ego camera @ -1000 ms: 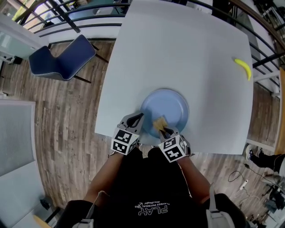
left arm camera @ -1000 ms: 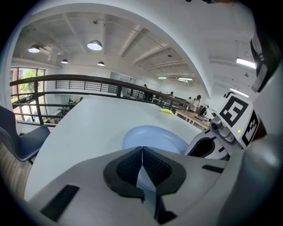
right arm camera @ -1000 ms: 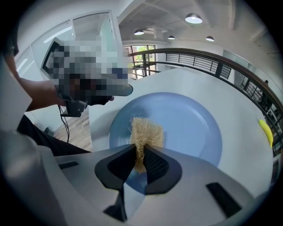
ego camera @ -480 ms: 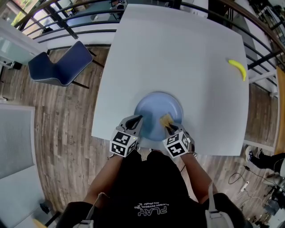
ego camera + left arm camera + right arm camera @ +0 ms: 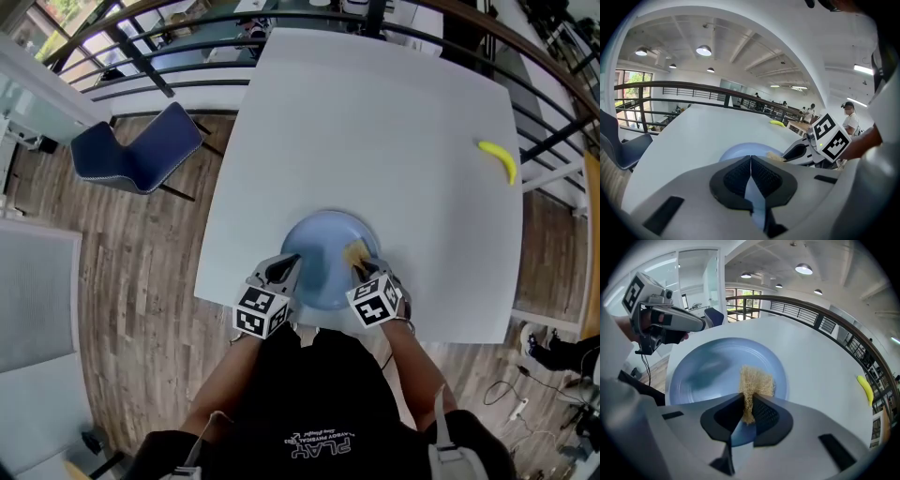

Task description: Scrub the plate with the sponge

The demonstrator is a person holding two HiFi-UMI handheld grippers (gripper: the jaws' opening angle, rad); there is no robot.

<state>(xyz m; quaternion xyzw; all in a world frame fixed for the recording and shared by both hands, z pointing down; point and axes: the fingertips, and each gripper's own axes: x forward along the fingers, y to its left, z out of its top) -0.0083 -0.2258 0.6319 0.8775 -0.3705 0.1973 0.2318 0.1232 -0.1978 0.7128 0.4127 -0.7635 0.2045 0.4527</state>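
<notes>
Open-plan office on a mezzanine level. A dark metal railing [image 5: 684, 84] bounds the far side of a wood-plank floor [image 5: 131, 281], which carries a large white tabletop [image 5: 375, 141] and, to its left, a navy blue padded lounge chair [image 5: 141, 150]. Round pendant lamps [image 5: 703, 50] hang from a white beamed ceiling [image 5: 754, 47]. White-framed glass partitions [image 5: 698, 282] and other people [image 5: 850, 123] stand in the distance.

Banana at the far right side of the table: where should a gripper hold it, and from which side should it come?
Grip the banana at the middle of its curved body, coming straight down from above, with the jaws across its narrow width. It lies flat and alone on the table near the right edge, so nothing blocks a top approach. The tapered ends would probably slip.
</notes>
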